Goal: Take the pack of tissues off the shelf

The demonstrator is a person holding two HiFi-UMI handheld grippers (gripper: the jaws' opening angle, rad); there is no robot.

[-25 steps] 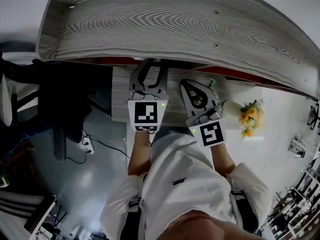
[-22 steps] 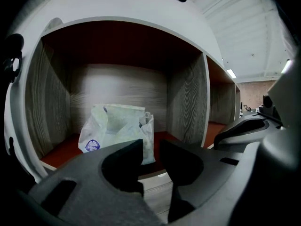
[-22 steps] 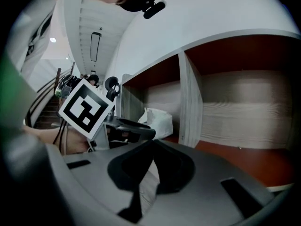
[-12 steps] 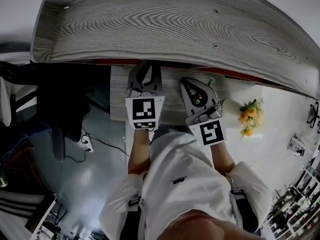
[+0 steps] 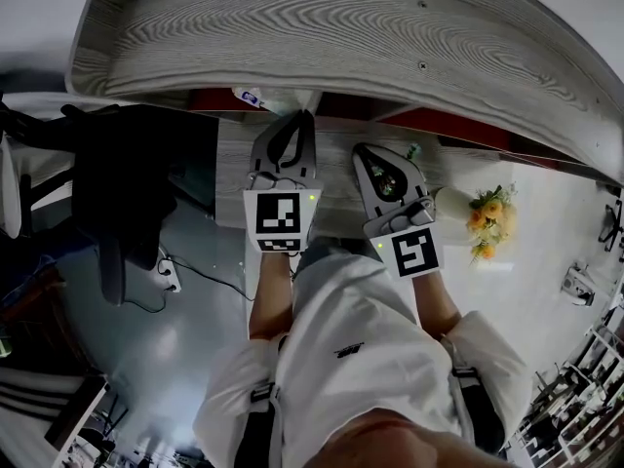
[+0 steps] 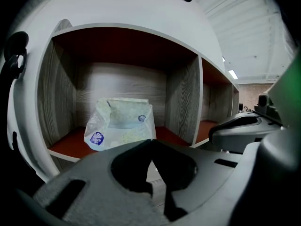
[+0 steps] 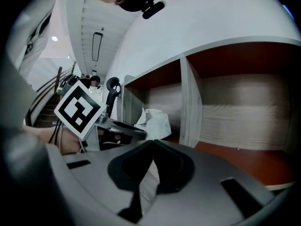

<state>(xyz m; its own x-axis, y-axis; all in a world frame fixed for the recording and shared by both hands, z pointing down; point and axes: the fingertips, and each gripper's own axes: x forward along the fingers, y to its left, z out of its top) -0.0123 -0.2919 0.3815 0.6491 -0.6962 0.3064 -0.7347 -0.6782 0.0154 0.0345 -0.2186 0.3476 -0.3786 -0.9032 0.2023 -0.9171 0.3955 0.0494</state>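
Observation:
The pack of tissues [image 6: 120, 124], a crinkled clear wrapper with a blue logo, stands on the red-brown floor of the left shelf compartment [image 6: 70, 145]. In the head view only its edge [image 5: 255, 97] shows under the shelf's wood-grain top [image 5: 341, 37]. My left gripper [image 6: 151, 145] is shut and empty, pointing at the pack from a short way in front of the shelf [image 5: 298, 117]. My right gripper [image 7: 153, 145] is also shut and empty, beside the left one [image 5: 361, 152]. From it the pack [image 7: 155, 121] shows to the left, past a divider [image 7: 189, 102].
More open compartments run to the right [image 6: 214, 121]. A low wood-grain surface [image 5: 234, 183] lies under the grippers. Yellow flowers in a white vase [image 5: 487, 227] stand at the right. At the left are a black chair [image 5: 117, 193] and a power strip [image 5: 168, 279].
The head view has tilted a little, so the shelf opening and the pack's edge now show. Both grippers stay shut in about the same place.

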